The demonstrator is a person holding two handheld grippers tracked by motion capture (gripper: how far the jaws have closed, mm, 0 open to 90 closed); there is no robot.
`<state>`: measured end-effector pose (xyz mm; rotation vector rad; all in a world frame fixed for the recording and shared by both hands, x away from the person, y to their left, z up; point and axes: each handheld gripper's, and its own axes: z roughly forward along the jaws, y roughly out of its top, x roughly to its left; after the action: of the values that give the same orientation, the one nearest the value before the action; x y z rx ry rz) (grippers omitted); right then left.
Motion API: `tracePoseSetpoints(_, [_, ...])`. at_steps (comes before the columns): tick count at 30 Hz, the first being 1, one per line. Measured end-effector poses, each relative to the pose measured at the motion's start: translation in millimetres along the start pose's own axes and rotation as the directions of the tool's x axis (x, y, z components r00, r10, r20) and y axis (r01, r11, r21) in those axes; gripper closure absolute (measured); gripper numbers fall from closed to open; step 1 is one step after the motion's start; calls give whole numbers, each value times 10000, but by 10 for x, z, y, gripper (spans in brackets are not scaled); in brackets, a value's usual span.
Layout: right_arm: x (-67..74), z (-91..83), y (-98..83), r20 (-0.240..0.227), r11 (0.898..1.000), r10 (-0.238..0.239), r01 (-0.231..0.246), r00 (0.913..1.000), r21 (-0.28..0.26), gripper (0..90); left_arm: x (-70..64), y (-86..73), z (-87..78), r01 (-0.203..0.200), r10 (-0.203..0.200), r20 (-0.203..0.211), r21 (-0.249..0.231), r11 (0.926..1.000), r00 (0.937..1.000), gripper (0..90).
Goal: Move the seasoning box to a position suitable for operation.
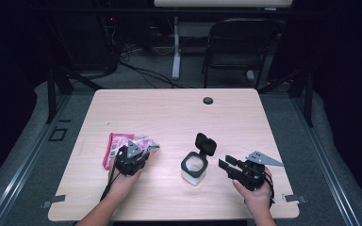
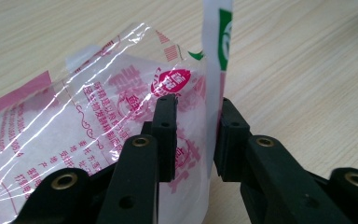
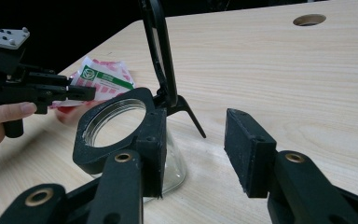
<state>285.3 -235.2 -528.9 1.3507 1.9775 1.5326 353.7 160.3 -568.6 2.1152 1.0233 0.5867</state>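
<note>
A clear plastic packet [image 1: 117, 143] [image 2: 74, 121] printed in pink lies at the table's left front. Its green-and-white top strip [image 2: 217, 37] [image 3: 105, 77] stands upright between the jaws of my left gripper [image 1: 146, 153] [image 2: 193, 116] [image 3: 81, 93]. The strip rests against one pad with a gap to the other, so the jaws stand open. A small glass jar [image 1: 194, 165] [image 3: 135, 100] with a black collar stands right of centre, its hinged black lid [image 1: 205, 143] [image 3: 161, 56] swung up. My right gripper [image 1: 225, 162] [image 3: 196, 126] is open just right of the jar, nothing between its pads.
The wooden table [image 1: 169, 117] has a round cable hole [image 1: 208, 100] [image 3: 309, 19] near its far edge. A black folding chair [image 1: 240, 47] and desk legs stand on the floor beyond. Bare tabletop stretches behind the packet and the jar.
</note>
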Motion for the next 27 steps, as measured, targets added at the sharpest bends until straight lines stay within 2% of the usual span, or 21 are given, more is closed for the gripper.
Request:
tracePoseSetpoints(5, [1, -4, -1, -7, 10000, -14, 14, 10000, 6, 592, 4, -5, 41, -70, 73, -145, 177, 9998, 9999, 724])
tracePoseSetpoints(8, [-1, -6, -4, -12, 10000, 6, -6, 10000, -7, 592, 11, -9, 49, -37, 40, -210, 152, 9999, 9998, 753])
tracePoseSetpoints(18, [4, -5, -9, -28, 10000, 10, -10, 10000, -28, 592, 26, -17, 52, -121, 121, 5, 216, 9997, 9999, 893])
tracePoseSetpoints(23, [4, -3, -12, -39, 10000, -6, 6, 10000, -8, 592, 60, -22, 52, 111, -113, 192, 119, 9999, 9998, 900])
tracePoseSetpoints(27, [1, -4, -13, -33, 10000, -2, 2, 10000, 13, 593, 61, -19, 48, 79, -82, 216, 133, 9999, 9997, 900])
